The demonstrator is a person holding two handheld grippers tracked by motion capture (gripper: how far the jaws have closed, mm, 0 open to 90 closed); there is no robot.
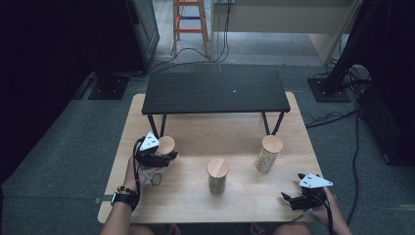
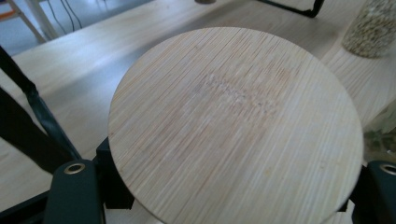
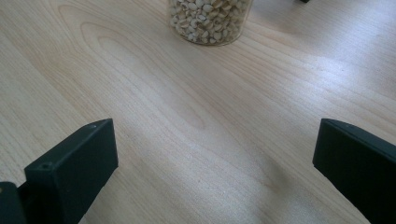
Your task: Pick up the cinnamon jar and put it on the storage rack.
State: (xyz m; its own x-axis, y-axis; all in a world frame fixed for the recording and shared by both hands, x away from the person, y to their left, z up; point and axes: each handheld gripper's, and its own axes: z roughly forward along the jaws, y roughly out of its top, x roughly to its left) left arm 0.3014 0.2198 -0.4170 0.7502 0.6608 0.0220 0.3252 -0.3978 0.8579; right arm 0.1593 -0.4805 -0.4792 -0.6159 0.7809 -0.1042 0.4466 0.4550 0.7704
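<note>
Left gripper (image 1: 164,157) clamped on the left jar (image 1: 167,145); right gripper (image 1: 293,199) spread and empty.

Nearest, lower right of the high view: the right gripper sits low over the table (image 1: 244,205), jaws wide apart with bare wood between them in the right gripper view; a jar of pale grains (image 3: 211,21) stands beyond them at the top of that frame. Centre of the high view: a middle jar (image 1: 217,175) with a bamboo lid stands upright, apart from both grippers. Left of centre: the left gripper pinches the left jar below its round bamboo lid (image 2: 236,126), one jaw at each side of it in the left gripper view. Right of centre, farther back: the grain jar (image 1: 268,153) stands just before the black shelf (image 1: 215,92), which spans the table's far edge.
</note>
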